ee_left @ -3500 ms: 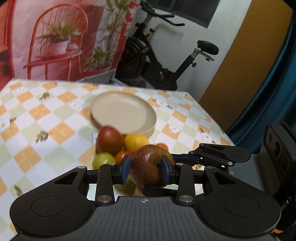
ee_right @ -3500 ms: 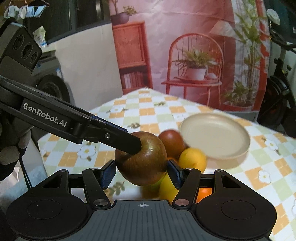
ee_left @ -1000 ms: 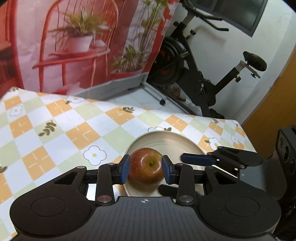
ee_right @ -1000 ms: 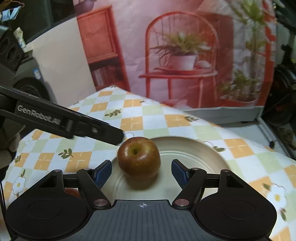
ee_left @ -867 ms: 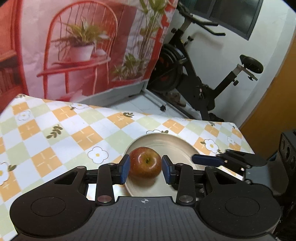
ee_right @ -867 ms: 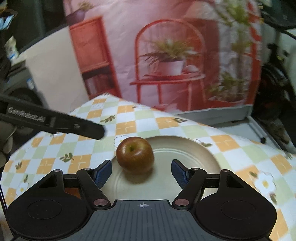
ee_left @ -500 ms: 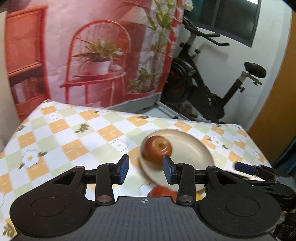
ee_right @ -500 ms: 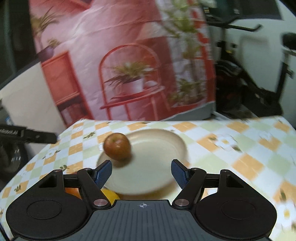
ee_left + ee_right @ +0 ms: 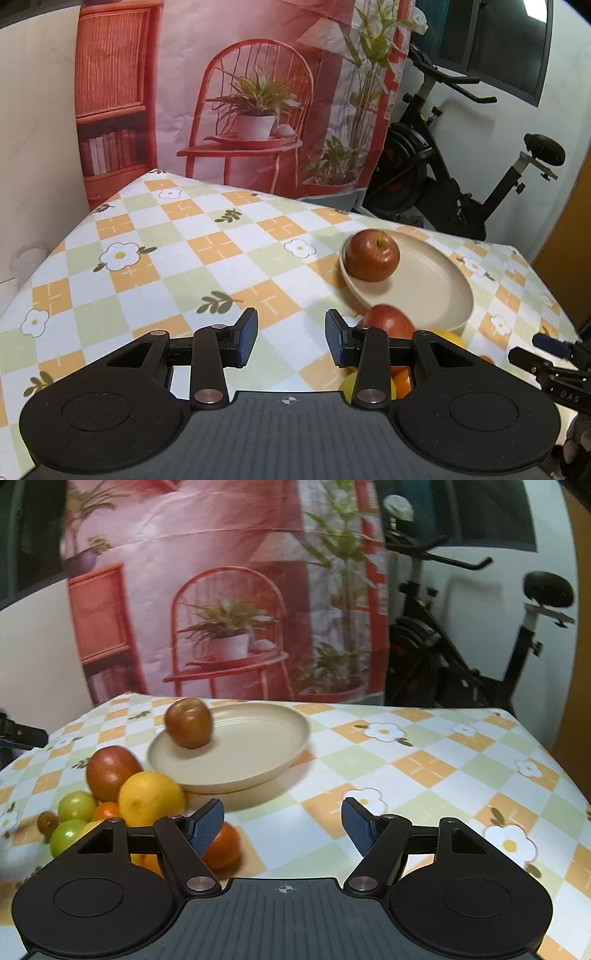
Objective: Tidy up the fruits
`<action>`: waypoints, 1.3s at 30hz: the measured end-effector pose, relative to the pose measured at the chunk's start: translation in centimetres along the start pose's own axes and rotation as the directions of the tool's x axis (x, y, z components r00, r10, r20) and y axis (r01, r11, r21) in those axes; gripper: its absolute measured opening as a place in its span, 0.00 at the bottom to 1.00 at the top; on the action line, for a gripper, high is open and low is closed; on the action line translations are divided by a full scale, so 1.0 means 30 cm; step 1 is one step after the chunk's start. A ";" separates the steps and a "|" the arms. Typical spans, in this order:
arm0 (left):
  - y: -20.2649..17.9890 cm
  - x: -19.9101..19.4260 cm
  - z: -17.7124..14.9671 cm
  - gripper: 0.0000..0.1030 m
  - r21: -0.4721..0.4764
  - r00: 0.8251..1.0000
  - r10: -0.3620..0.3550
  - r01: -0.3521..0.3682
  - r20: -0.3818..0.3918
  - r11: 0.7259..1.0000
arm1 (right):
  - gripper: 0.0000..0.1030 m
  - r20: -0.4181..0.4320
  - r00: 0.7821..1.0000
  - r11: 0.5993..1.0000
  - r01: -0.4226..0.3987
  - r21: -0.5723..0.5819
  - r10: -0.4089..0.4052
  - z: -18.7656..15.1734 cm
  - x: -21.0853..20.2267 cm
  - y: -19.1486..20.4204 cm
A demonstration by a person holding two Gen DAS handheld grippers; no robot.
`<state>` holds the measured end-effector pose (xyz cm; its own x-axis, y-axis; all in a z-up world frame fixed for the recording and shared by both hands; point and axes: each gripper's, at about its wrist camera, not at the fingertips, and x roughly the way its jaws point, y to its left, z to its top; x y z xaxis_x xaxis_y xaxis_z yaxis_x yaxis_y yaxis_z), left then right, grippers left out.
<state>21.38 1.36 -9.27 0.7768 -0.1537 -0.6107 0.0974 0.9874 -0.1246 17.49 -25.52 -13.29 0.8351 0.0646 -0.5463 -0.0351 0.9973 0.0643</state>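
Observation:
A red apple [image 9: 372, 254] lies on the left side of the beige plate [image 9: 428, 291]; the apple [image 9: 188, 722] and plate [image 9: 255, 749] also show in the right wrist view. A pile of fruit lies on the cloth in front of the plate: a second red apple [image 9: 110, 771], a yellow orange [image 9: 151, 797], green fruits [image 9: 75, 805] and a small orange fruit [image 9: 221, 845]. My left gripper [image 9: 291, 338] is open and empty, left of the pile. My right gripper [image 9: 282, 825] is open and empty, right of the pile.
The table wears a checked cloth with flowers [image 9: 177, 266]. An exercise bike [image 9: 461, 184] stands beyond the far edge, by a printed backdrop [image 9: 236, 92]. The right gripper's finger [image 9: 550, 345] shows at the left wrist view's right edge.
Both grippers let go of the apple on the plate and drew back and apart. The left jaws opened wider. The fruit pile has come back into view.

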 end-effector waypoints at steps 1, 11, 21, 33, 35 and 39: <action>-0.006 -0.005 -0.008 0.41 0.006 1.000 0.004 -0.004 0.001 1.000 | 0.65 0.000 1.000 1.000 -0.007 -0.003 0.007 -0.005 0.000 0.004; -0.013 -0.025 -0.064 0.41 0.038 0.999 -0.015 0.016 -0.029 0.999 | 0.51 -0.058 0.992 0.993 -0.112 0.031 0.113 0.024 0.022 -0.003; -0.020 -0.022 -0.084 0.41 0.042 0.999 -0.014 0.016 -0.034 0.999 | 0.36 -0.162 0.961 0.974 -0.221 0.037 0.225 0.045 0.104 0.028; -0.018 -0.010 -0.104 0.41 0.034 0.998 -0.012 0.014 -0.057 0.999 | 0.34 -0.166 0.955 0.970 -0.238 0.058 0.245 0.021 0.116 0.017; -0.018 -0.009 -0.105 0.41 0.032 0.998 -0.010 0.012 -0.055 0.999 | 0.34 -0.157 0.957 0.970 -0.237 0.062 0.244 0.017 0.112 0.015; -0.021 -0.009 -0.110 0.41 0.032 0.998 -0.010 0.012 -0.058 0.999 | 0.33 -0.144 0.957 0.967 -0.243 0.080 0.252 0.008 0.103 0.005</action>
<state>19.06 0.64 -11.61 0.7386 -0.1651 -0.6536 0.1260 0.9863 -0.1068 20.19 -25.18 -14.75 0.7109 0.3182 -0.6271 -0.1927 0.9458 0.2614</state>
